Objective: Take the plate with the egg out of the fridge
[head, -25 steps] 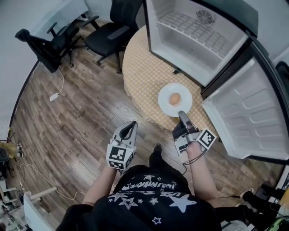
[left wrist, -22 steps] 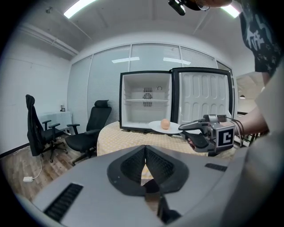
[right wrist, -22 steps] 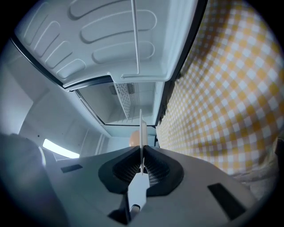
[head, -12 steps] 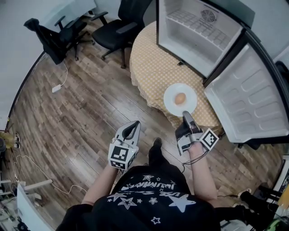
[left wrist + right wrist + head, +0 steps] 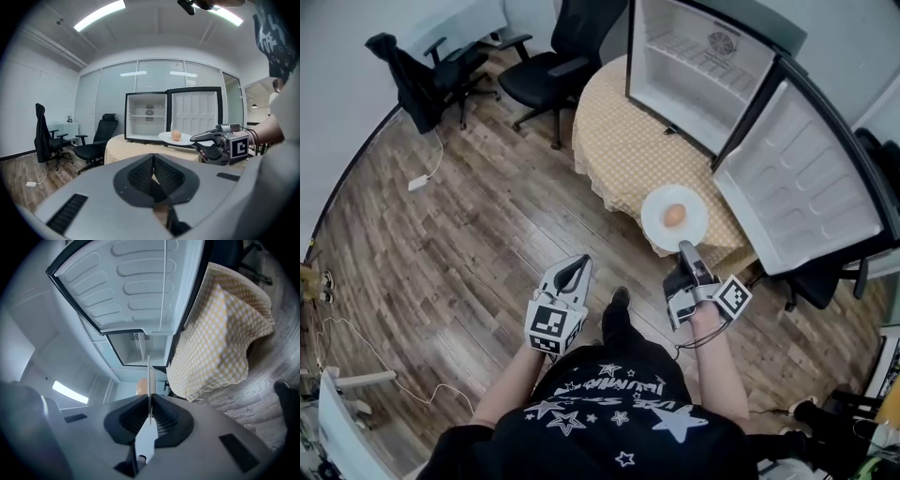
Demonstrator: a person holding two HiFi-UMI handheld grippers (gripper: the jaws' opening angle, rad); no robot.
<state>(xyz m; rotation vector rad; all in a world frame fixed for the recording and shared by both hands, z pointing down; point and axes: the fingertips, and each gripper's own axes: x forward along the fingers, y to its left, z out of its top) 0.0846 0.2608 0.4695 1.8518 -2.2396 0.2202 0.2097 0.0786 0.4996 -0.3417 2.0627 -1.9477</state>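
White lettering is running among printed stars across the person's black shirt [image 5: 619, 398], but it is showing upside down and too smeared to make out any word. The square markers [image 5: 547, 324] on the left tool [image 5: 572, 274] and the right tool [image 5: 685, 251] are showing only black-and-white block patterns, no letters or numbers. Nothing else in view is carrying any readable text, label or brand.
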